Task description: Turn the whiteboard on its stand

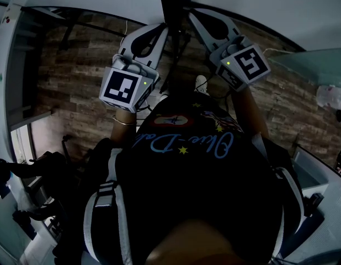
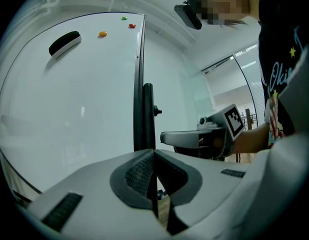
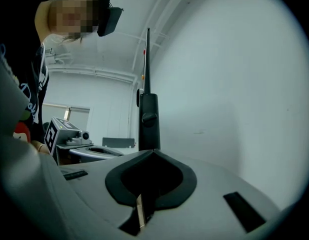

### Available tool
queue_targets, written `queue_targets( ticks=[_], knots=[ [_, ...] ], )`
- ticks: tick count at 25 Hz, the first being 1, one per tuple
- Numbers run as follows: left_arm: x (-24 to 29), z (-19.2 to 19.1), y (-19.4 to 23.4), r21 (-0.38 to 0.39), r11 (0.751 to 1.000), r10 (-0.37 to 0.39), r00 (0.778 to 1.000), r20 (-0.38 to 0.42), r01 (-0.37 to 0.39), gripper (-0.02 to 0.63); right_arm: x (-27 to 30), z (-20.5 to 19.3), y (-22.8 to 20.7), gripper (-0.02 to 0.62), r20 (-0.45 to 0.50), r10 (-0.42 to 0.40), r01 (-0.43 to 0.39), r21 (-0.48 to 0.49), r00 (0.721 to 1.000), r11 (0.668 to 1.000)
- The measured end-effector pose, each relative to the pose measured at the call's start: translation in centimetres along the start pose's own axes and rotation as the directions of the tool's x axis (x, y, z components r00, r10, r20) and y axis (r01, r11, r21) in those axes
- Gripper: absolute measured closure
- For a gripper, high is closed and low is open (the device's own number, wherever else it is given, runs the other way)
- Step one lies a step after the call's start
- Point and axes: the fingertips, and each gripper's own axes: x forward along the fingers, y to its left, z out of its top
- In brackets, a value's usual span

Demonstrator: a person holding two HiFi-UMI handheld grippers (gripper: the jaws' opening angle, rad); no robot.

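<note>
The whiteboard [image 2: 69, 109] fills the left of the left gripper view, and its other face [image 3: 234, 84] fills the right of the right gripper view. In the head view it shows edge-on as a dark bar [image 1: 170, 1]. A black stand post [image 2: 148, 114] with a knob [image 3: 148, 118] runs along its edge. My left gripper [image 1: 164, 29] is shut, with its tips [image 2: 154, 154] at the foot of that edge. My right gripper [image 1: 191, 15] is shut on the opposite side [image 3: 153, 153]. I cannot tell whether either one pinches the frame.
A black eraser [image 2: 64, 43] and small magnets [image 2: 102, 33] cling to the board's top. The floor [image 1: 76, 81] is brick-patterned. Dark furniture [image 1: 27, 164] stands at the left, a glass partition [image 2: 244, 74] beyond. The person's black shirt [image 1: 198, 170] fills the lower head view.
</note>
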Motion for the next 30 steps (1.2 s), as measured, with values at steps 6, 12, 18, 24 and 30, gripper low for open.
queue_targets(
  ticks=[6, 12, 18, 24, 30],
  knots=[
    [-0.06, -0.17, -0.09, -0.002, 1.0, -0.003, 1.0, -0.004, 0.003, 0.604, -0.19, -0.49, 0.27, 0.571, -0.026, -0.002, 0.003, 0.005, 1.0, 1.0],
    [-0.02, -0.21, -0.07, -0.006, 1.0, -0.004, 1.0, 0.002, 0.004, 0.604, -0.23, -0.6, 0.6, 0.571, -0.053, -0.006, 0.006, -0.001, 0.999, 1.0],
    [-0.13, -0.14, 0.11, 0.003, 1.0, -0.008, 1.0, 0.0, 0.008, 0.604, -0.17, -0.45, 0.73, 0.571, -0.039, -0.007, 0.007, 0.0, 0.999, 1.0],
    [-0.09, -0.07, 0.06, 0.008, 1.0, -0.014, 1.0, 0.004, 0.014, 0.604, -0.23, -0.51, 0.66, 0.571, -0.032, -0.011, 0.011, -0.004, 0.999, 1.0],
    [-0.24, -0.09, 0.34, 0.006, 1.0, -0.017, 1.0, 0.009, 0.017, 0.604, -0.04, -0.5, 0.76, 0.571, -0.031, -0.021, 0.021, -0.001, 0.999, 1.0]
  ],
)
